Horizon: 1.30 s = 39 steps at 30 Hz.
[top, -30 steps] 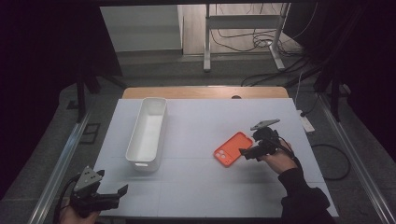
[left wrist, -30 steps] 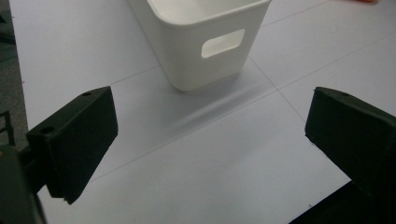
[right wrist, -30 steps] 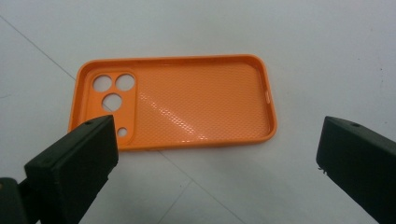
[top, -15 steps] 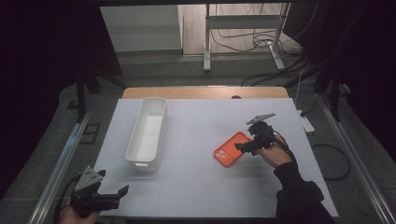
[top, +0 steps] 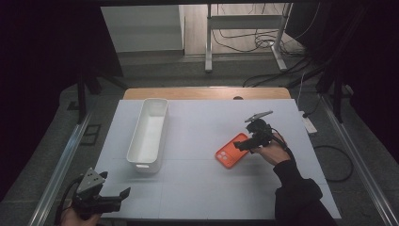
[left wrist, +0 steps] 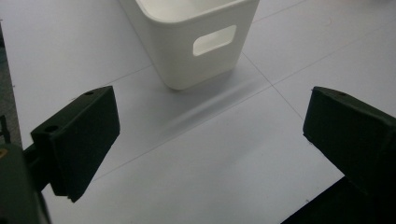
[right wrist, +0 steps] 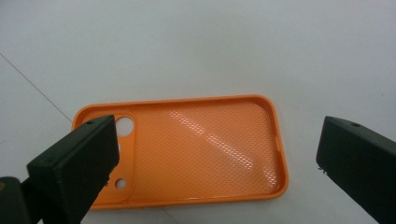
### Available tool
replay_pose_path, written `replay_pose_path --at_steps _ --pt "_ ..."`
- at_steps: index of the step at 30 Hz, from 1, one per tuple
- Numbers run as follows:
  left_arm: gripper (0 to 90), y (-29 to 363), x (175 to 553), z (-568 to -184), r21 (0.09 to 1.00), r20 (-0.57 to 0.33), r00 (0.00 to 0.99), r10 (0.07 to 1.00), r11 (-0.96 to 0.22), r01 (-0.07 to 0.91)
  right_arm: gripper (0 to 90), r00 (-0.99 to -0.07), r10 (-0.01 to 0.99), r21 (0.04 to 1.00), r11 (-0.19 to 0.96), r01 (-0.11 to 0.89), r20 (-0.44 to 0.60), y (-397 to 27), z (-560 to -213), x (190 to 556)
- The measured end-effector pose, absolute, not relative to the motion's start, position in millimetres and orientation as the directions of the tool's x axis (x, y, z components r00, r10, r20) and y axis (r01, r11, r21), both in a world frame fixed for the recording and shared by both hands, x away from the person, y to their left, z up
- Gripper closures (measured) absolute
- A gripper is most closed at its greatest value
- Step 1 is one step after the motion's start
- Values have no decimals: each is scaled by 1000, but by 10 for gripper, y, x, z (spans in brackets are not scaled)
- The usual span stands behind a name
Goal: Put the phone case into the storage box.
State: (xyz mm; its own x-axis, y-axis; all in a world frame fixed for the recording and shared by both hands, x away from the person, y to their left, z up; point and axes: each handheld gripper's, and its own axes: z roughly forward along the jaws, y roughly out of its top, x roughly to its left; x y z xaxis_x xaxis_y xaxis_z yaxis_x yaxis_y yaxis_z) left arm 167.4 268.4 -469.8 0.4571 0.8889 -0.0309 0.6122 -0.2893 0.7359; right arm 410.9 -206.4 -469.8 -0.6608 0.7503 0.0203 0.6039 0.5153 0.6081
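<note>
My left gripper (top: 123, 194) idles wide open, holding nothing, at the near-left corner of the tabletop (top: 197, 188), just short of the white bin (top: 148, 134). My right gripper (right wrist: 210, 158) is also wide open, jaws straddling the orange phone case (right wrist: 187, 149), which lies flat, inside up, right of centre on the tabletop, well apart from the bin. Risk as I see it: the case is thin and flexible, so closing across its long axis could bow it or pop it out sideways, and coming down too steep would jam the jaw tips into the tabletop before they catch the rim.
</note>
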Motion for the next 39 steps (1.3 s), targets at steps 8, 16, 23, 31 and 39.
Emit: replay_pose_path --at_steps 8,16,23,31,39 --pt "46 2680 1675 -4699 734 -29 461 887 -294 612 58 -649 761 591 518 619 13 -2068 -4726 4138" --pt "46 2677 1675 -4698 733 -27 465 885 -299 611 527 -685 728 554 580 596 -26 -2037 -4735 4131" --pt "47 2674 1674 -4698 732 -22 467 884 -304 610 889 -702 712 537 604 589 -31 -2049 -4730 4152" --pt "47 2674 1674 -4698 732 -21 468 884 -305 609 890 -693 721 510 604 613 -22 -2093 -4842 4238" --pt "47 2674 1672 -4698 733 -22 468 883 -304 608 889 -692 721 477 620 623 -34 -2119 -4926 4259"
